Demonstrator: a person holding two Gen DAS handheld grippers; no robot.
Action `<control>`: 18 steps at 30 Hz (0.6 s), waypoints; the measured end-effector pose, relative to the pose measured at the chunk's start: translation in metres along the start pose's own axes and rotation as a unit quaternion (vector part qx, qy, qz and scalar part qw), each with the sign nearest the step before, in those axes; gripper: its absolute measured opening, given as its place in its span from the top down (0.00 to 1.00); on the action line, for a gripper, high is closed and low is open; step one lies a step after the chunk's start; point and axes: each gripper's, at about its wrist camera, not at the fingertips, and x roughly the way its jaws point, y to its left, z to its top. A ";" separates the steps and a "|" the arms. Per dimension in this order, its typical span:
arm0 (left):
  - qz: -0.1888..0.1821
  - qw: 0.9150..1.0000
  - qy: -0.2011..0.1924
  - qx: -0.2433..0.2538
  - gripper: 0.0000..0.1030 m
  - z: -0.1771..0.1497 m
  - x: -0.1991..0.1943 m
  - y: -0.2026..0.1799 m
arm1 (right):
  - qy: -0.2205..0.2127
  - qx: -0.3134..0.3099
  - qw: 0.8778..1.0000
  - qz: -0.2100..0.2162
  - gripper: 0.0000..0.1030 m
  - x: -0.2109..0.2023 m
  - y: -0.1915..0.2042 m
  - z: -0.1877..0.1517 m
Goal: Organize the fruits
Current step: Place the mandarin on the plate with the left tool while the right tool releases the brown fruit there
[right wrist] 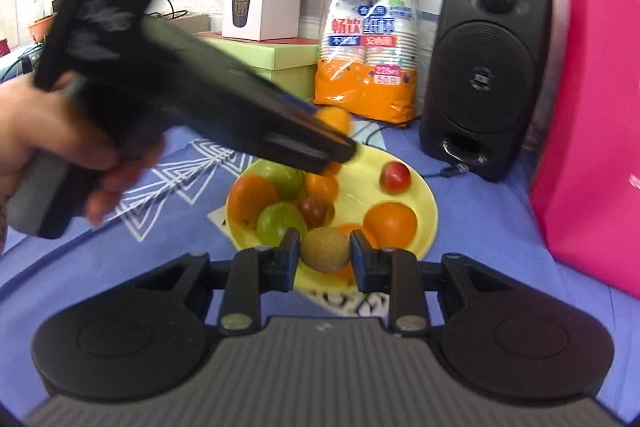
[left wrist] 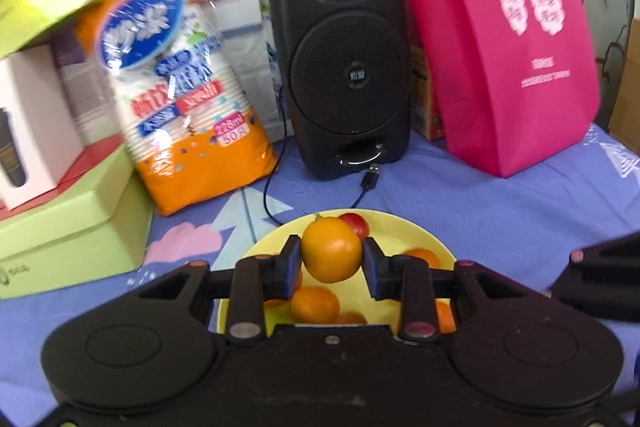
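Right now I am holding fruit in both tools. My left tool [left wrist: 331, 259] is pinching an orange [left wrist: 331, 250] between its pads, lifted above the plate [left wrist: 424, 231], with the far half of the plate lying straight ahead and below. My right tool [right wrist: 325, 254] is closing on a brown fruit [right wrist: 325, 251] at the near rim of the plate [right wrist: 428, 203]; its pads are touching both sides, though I cannot tell whether the fruit is raised or resting. From the right wrist view, the left tool [right wrist: 340, 143] is crossing over the plate's far left side, carrying the orange [right wrist: 334, 119] above the pile of oranges, green fruits and red ones. I judge the open yellow patch on the plate's far right, beside the red fruit [right wrist: 395, 177], is the free spot, and it lies nearer my right tool. The plate is sitting on the blue cloth [right wrist: 480, 227] in front of the speaker [right wrist: 484, 75].
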 end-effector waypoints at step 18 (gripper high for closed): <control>-0.010 0.999 0.045 -0.023 0.67 0.003 0.061 0.016 | 0.006 0.044 0.999 -0.002 0.74 0.062 -0.017 0.017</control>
